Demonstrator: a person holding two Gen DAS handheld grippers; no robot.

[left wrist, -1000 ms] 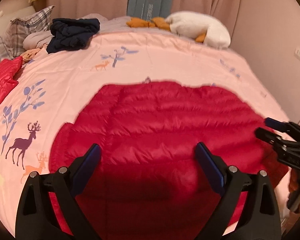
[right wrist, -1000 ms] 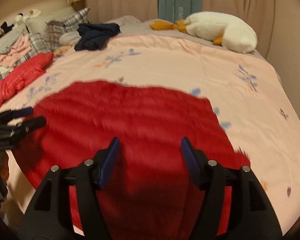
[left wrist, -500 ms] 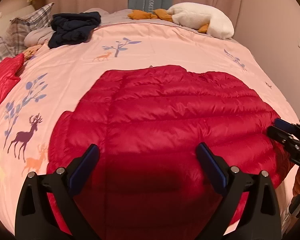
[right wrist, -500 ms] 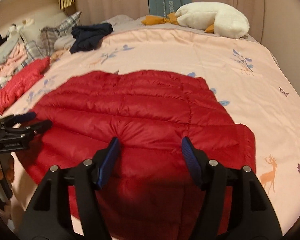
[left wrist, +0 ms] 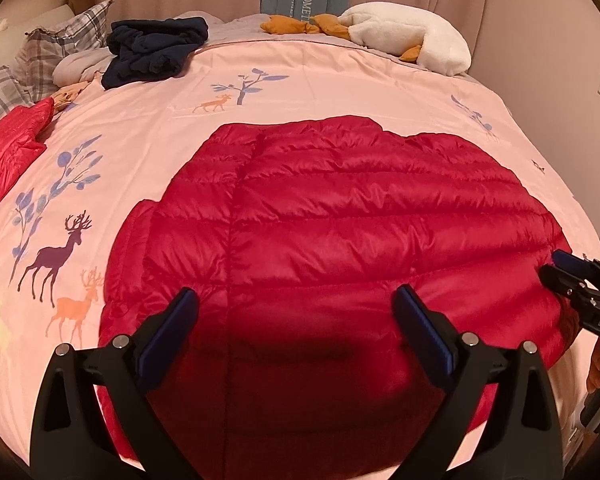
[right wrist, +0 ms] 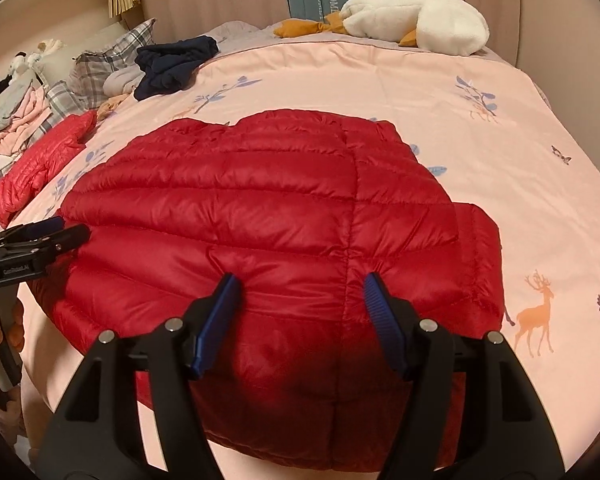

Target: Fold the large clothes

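A bed (left wrist: 340, 76) is seen covered by a pink duvet printed with deer and blue branches. A red quilted down jacket (left wrist: 340, 232) is laid flat on the near part of the duvet, its horizontal quilting lines facing up and one vertical seam visible in both wrist views; its near edge reaches the edge of the bed. A white plush goose (right wrist: 416, 20) with orange feet is seen at the far side of the bed, against the curtain. A dark navy garment (left wrist: 156, 50) is heaped at the far left, beside plaid pillows (left wrist: 64, 48), and a second red padded garment (left wrist: 12, 140) is seen at the left edge of the bed. The left claw (left wrist: 296, 324) is held above the near part of the jacket with its jaws spread wide and nothing between them. The right claw (right wrist: 298, 308) is likewise held over the jacket, jaws apart, nothing pinched; whether its blue pads (right wrist: 220, 316) touch the fabric cannot be told. Each claw is visible at the edge of the other's view, just beside the jacket's side.
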